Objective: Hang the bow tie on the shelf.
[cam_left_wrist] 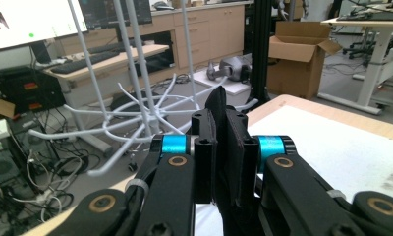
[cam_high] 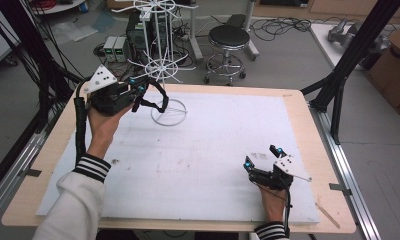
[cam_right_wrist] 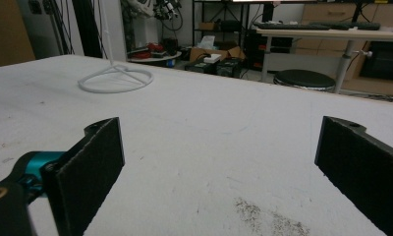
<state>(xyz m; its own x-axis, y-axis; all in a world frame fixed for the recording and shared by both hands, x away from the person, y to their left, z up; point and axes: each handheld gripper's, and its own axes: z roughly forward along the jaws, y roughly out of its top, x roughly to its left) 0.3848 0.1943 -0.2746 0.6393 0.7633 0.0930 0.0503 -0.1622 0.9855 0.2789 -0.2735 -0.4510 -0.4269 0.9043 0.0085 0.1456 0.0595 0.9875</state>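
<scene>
A white wire display rack [cam_high: 160, 66] with spoke arms stands on a ring base [cam_high: 169, 113] at the table's far left of centre. My left gripper [cam_high: 138, 91] is held up just left of its pole, shut on a black strap [cam_high: 155, 99] that loops down toward the base. In the left gripper view the strap [cam_left_wrist: 223, 123] is pinched upright between the jaws, with the rack's arms [cam_left_wrist: 135, 118] just beyond. My right gripper [cam_high: 263, 156] rests low over the near right of the white mat [cam_high: 203, 150], open with nothing between its pads [cam_right_wrist: 94, 157]. The ring base [cam_right_wrist: 115, 78] lies far ahead of it.
The mat covers most of a wooden table [cam_high: 308, 125]. A wooden stick [cam_high: 328, 215] lies by the near right corner. Beyond the far edge are a black stool [cam_high: 228, 40], computer boxes [cam_high: 115, 47] and cables. Black frame posts [cam_high: 348, 55] rise at the right.
</scene>
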